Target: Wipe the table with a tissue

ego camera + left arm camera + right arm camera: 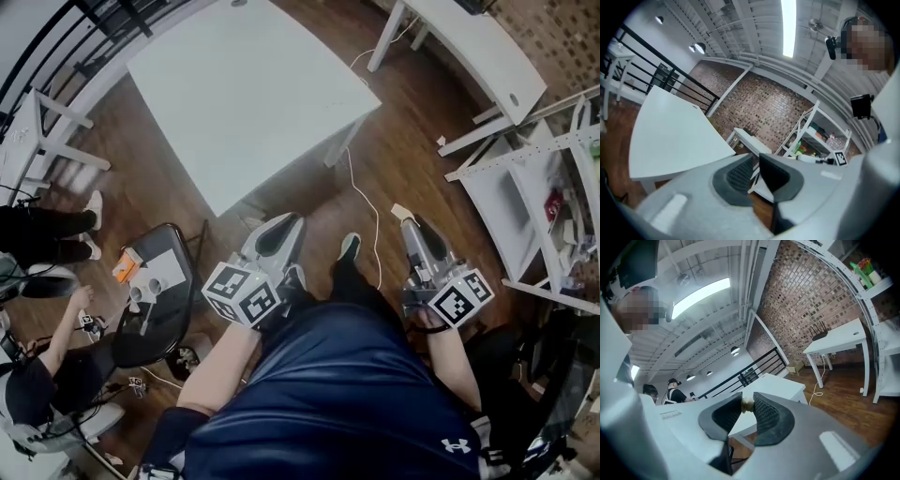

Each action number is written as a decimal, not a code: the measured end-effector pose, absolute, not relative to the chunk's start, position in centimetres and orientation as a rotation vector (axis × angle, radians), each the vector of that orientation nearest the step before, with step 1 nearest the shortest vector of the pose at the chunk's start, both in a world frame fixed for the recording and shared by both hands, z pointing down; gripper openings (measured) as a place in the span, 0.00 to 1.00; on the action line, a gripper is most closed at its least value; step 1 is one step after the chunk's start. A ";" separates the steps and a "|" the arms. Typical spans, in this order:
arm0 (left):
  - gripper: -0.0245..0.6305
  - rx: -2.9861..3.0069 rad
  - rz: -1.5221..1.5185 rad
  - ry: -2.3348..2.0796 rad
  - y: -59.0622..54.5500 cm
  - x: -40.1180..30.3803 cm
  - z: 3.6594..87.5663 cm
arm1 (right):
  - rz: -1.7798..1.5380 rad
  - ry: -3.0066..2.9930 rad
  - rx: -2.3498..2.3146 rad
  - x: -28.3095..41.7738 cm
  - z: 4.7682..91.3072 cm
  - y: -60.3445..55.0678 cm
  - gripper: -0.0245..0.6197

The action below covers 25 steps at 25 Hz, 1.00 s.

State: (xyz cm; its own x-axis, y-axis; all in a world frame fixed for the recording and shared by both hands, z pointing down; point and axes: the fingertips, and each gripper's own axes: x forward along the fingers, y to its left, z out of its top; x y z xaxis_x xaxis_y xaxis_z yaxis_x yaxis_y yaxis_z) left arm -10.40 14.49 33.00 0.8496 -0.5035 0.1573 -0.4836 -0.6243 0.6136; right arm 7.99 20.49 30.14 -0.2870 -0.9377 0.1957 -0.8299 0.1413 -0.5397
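The right tongs [405, 217] pinch a small pale wad of tissue [401, 212] at their very tips. In the right gripper view the wad [747, 404] sits squeezed between the two ribbed pads of those tongs [747, 401]. It is balled too tightly to show any long axis, and it only pokes a little way past the tips, forward toward the white surface [244, 94]. The left tongs [292, 220] are drawn nearly together, and the left gripper view shows only a sliver of gap between their pads [754, 157], with nothing in it. Both tongs are held low in front of the person's body and point ahead, well apart from the surface. The surface lies ahead of them and to the left, with its near corner closest to the left tongs. Between the tongs and the surface there is wooden floor [412, 141]. A white cable [372, 214] trails across it just beside the right tongs, and the person's shoe [349, 246] stands between the two tongs. To the left of the left tongs is a black chair [178, 314] carrying small items, with a seated person [42, 375] beyond it. Ahead and right of the right tongs stands a second white desk [478, 47], and a white shelf unit [525, 178] stands to their right.
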 end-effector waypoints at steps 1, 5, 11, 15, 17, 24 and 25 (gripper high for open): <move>0.11 2.350 -0.035 -0.740 13.7 -10.2 33.0 | -0.853 2.230 -1.726 8.5 30.5 19.5 0.16; 0.11 2.334 -0.027 -0.852 10.7 -8.4 32.5 | -0.869 2.268 -1.630 11.2 31.4 15.6 0.16; 0.11 2.308 -0.065 -0.989 7.1 -4.5 30.3 | -0.809 2.415 -1.497 14.8 30.7 10.1 0.16; 0.11 2.265 -0.036 -1.070 5.5 -4.4 31.0 | -0.807 2.520 -1.439 15.1 31.6 7.3 0.16; 0.11 2.242 -0.025 -1.088 4.5 -4.6 31.9 | -0.826 2.546 -1.431 15.2 32.3 5.9 0.16; 0.11 2.204 -0.019 -1.033 -1.2 -6.4 34.8 | -0.842 2.616 -1.553 14.3 34.8 -0.1 0.15; 0.11 2.199 -0.014 -1.008 -2.1 -6.6 35.2 | -0.844 2.638 -1.588 14.2 35.3 -0.8 0.15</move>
State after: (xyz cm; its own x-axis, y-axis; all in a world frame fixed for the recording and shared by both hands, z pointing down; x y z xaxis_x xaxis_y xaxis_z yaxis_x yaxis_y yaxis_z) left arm -6.57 -2.09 35.20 0.6964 -0.6664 0.2663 -0.6589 -0.4467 0.6052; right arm 14.19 -0.79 35.27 -0.5043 -0.8079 0.3049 -0.8349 0.3660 -0.4111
